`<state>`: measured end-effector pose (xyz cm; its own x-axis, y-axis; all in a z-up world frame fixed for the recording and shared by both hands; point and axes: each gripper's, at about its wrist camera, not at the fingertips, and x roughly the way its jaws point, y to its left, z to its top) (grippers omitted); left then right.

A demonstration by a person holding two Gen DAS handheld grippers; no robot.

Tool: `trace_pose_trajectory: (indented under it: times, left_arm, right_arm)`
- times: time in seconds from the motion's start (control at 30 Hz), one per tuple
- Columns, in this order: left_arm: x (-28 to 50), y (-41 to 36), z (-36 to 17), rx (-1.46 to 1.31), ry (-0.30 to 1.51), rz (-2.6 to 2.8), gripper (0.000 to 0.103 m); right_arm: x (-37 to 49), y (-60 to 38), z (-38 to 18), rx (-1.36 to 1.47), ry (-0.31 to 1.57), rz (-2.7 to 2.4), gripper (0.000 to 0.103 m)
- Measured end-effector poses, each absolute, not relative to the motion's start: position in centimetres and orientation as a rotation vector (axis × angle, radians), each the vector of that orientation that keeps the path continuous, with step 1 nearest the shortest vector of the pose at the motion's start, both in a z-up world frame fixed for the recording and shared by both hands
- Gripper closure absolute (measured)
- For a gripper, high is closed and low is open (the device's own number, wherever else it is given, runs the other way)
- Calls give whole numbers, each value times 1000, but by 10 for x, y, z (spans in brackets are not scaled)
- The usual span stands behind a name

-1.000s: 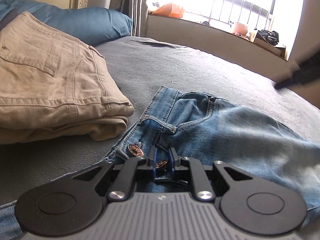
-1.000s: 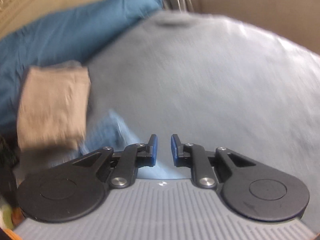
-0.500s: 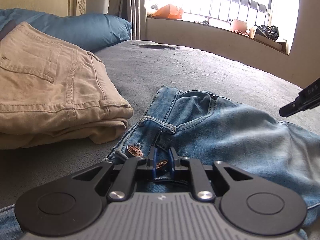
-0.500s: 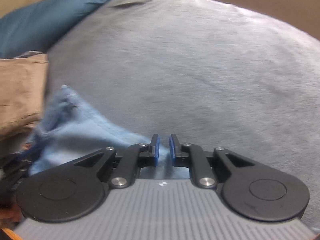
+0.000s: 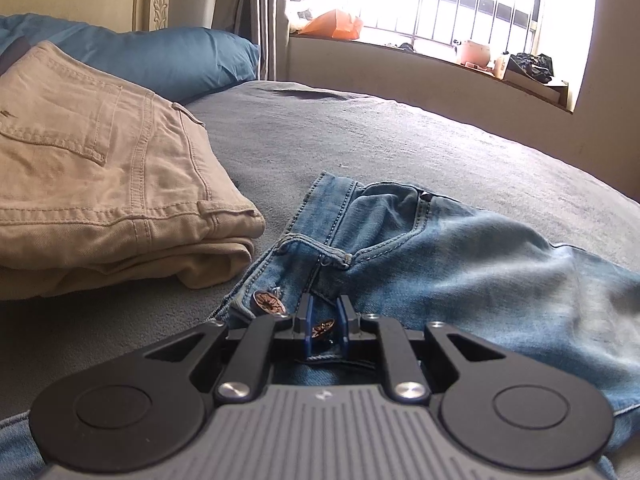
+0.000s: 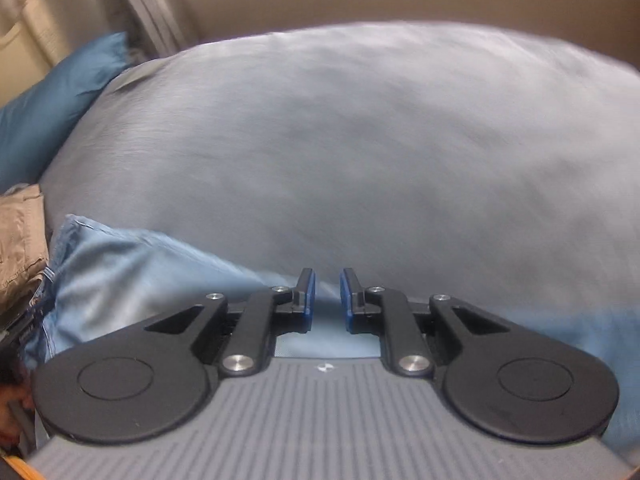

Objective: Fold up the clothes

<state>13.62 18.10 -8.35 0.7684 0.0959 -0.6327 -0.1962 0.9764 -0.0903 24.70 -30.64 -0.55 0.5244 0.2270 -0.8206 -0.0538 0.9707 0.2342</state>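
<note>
Faded light-blue denim jeans spread flat near the front edge of the grey bed, waistband toward the pillow end, legs trailing off to the right. Stiff, ribbed twill with pale stitched seams, a curved front pocket and 2 copper-coloured metal buttons at the fly. Left gripper low over the waistband, its 2 blue-padded jaws nearly together with one button and a fold of denim between them; apparently clamped on the waistband, probably to anchor that end while the other end gets handled. Right gripper above the leg part of the jeans, jaws nearly together with a narrow gap, nothing pinched between them; view blurred. Just beside the waistband, toward the left edge of the bed, beige cotton trousers, already folded into a thick, soft-edged stack. Behind them, at the headboard end, a smooth teal pillow. Bed cover matte and finely napped.
</note>
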Motion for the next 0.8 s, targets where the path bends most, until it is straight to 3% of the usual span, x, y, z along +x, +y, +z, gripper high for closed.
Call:
trace_pose_trajectory:
  times: [0.23, 0.4, 0.47, 0.53, 0.7, 0.8]
  left_arm:
    - [136, 182, -83, -161, 677, 155, 89]
    - [140, 180, -77, -150, 702, 154, 88]
    - [139, 185, -71, -204, 706, 137, 76]
    - [130, 190, -61, -261, 681, 138, 71]
    - [94, 205, -31, -336, 635, 113, 68]
    - [61, 216, -13, -356, 628, 102, 61]
  right_arm:
    - [202, -401, -79, 86, 1026, -204, 91]
    - [185, -400, -57, 60, 953, -237, 90]
    - [180, -376, -44, 26, 916, -139, 88]
    - [174, -348, -28, 24, 869, -32, 86]
    - [150, -275, 8, 18, 782, 229, 79]
    - [137, -236, 28, 23, 763, 377, 77]
